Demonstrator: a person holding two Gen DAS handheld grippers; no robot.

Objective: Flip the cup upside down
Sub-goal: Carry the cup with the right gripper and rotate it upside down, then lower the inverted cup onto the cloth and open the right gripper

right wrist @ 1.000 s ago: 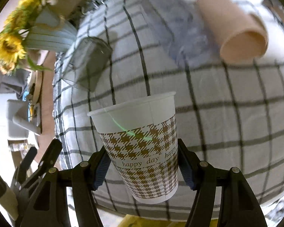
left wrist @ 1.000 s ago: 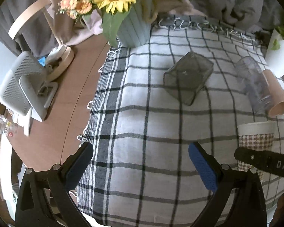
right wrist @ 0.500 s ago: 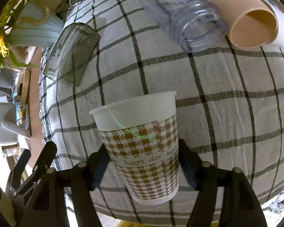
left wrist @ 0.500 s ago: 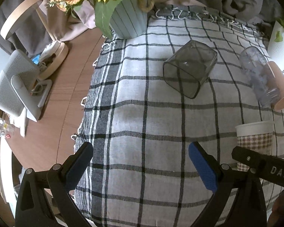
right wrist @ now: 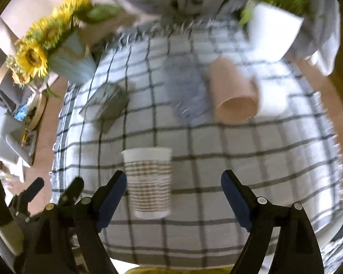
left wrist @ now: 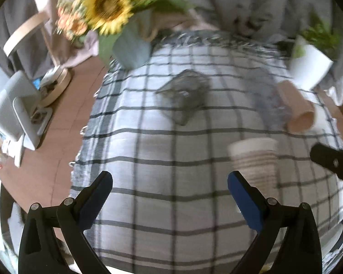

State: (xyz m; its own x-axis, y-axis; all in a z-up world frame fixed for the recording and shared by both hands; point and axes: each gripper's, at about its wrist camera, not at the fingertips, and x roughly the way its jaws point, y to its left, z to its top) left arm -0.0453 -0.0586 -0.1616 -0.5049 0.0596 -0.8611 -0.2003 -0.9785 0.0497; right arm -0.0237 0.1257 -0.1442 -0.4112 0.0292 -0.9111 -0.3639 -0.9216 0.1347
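Note:
A white paper cup with a brown houndstooth band (right wrist: pixel 149 182) stands upright, mouth up, on the checked cloth (right wrist: pixel 217 239). It shows blurred in the left wrist view (left wrist: pixel 255 162) too. My right gripper (right wrist: pixel 172 202) is open; the cup stands free between its fingers, close to the left fingertip (right wrist: pixel 113 194). My left gripper (left wrist: pixel 170 202) is open and empty over the cloth, left of the cup. Part of the right gripper shows at the right edge of the left wrist view (left wrist: pixel 331 162).
A dark glass tumbler (right wrist: pixel 108 106), a clear plastic bottle (right wrist: pixel 185 96) and a beige cup (right wrist: pixel 234 96) lie on their sides further back. A sunflower vase (right wrist: pixel 67 59) stands back left, a white plant pot (right wrist: pixel 274 29) back right. The cloth's front edge is near.
My right gripper has opened and let go of the cup, which now stands on the cloth. Both grippers have pulled back and tilted up; the views are motion-blurred.

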